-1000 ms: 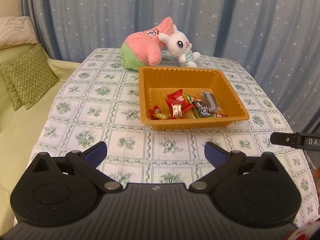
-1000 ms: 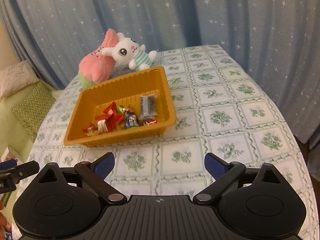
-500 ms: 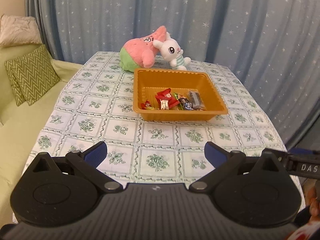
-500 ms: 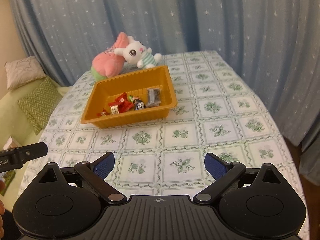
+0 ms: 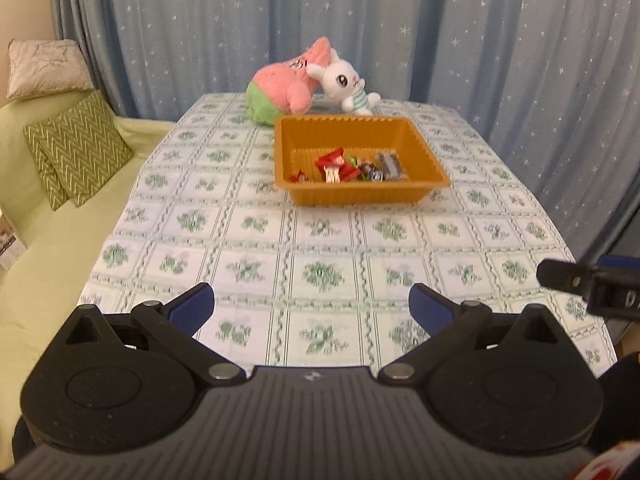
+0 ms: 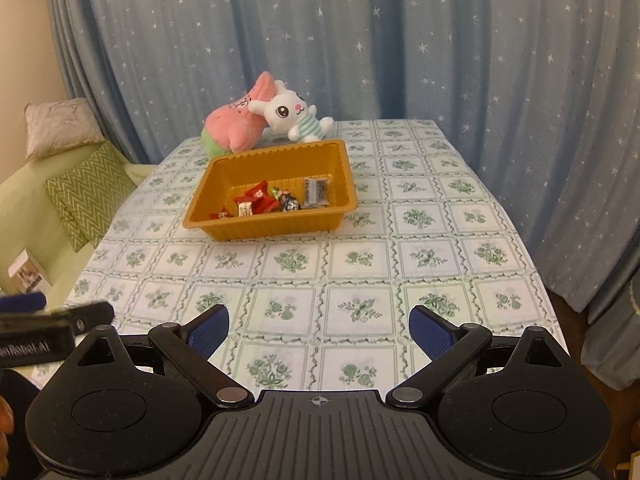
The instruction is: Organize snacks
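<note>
An orange plastic tray (image 5: 424, 156) (image 6: 344, 176) stands on the far half of the table, near the plush toys. Several wrapped snacks (image 5: 340, 166) (image 6: 264, 200) lie in its front part, red wrappers to the left and a dark packet (image 6: 316, 192) to the right. My left gripper (image 5: 312, 308) is open and empty, held over the table's near edge. My right gripper (image 6: 318, 328) is open and empty too, also at the near edge. Each gripper's tip shows at the side of the other's view.
The table wears a white cloth with green flower squares (image 5: 320, 240). A pink plush (image 5: 280, 88) and a white rabbit plush (image 5: 344, 88) lie behind the tray. A green sofa with zigzag cushions (image 5: 76, 152) stands left. Blue starred curtains (image 6: 440, 40) hang behind and right.
Both grippers have pulled back from the tray toward the table's near edge, so the tray looks smaller and farther. Both stay open and empty.
</note>
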Demonstrator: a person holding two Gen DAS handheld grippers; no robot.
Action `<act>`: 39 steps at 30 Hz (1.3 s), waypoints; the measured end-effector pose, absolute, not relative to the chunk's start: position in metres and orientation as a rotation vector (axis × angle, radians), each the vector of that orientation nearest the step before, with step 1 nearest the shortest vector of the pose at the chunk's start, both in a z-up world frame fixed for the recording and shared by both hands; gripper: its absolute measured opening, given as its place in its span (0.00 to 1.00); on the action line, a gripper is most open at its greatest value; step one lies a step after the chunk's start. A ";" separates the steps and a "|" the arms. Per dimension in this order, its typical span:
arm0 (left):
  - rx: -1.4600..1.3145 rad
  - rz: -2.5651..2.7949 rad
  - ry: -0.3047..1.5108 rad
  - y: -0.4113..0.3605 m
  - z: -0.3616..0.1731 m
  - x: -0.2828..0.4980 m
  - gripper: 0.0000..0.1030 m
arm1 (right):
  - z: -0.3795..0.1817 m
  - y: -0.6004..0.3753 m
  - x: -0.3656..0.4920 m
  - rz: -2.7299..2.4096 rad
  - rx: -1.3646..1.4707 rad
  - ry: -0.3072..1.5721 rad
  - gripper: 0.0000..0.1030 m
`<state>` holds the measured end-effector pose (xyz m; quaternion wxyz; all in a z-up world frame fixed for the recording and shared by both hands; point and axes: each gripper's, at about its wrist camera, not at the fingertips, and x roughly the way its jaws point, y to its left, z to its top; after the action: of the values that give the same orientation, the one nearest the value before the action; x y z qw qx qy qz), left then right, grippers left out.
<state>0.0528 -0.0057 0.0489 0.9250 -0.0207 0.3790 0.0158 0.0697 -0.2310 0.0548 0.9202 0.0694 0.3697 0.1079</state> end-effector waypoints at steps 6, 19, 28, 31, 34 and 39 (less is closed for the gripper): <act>-0.057 0.035 0.788 -0.004 0.048 0.045 1.00 | 0.060 -0.226 0.064 0.228 0.109 0.749 0.93; -0.063 0.044 0.775 -0.002 0.051 0.043 1.00 | 0.058 -0.224 0.061 0.241 0.123 0.765 0.93; -0.060 0.043 0.776 -0.003 0.051 0.043 1.00 | 0.058 -0.224 0.062 0.242 0.128 0.765 0.93; -0.060 0.040 0.776 -0.003 0.051 0.044 1.00 | 0.058 -0.225 0.063 0.241 0.128 0.764 0.93; -0.059 0.034 0.774 -0.004 0.051 0.044 1.00 | 0.059 -0.225 0.063 0.244 0.129 0.766 0.93; -0.059 0.031 0.773 -0.005 0.051 0.044 1.00 | 0.058 -0.223 0.062 0.245 0.129 0.767 0.93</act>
<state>0.0442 -0.0048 0.0512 0.9257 -0.0286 0.3768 0.0152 0.0619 -0.2233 0.0584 0.9181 0.0629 0.3729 0.1190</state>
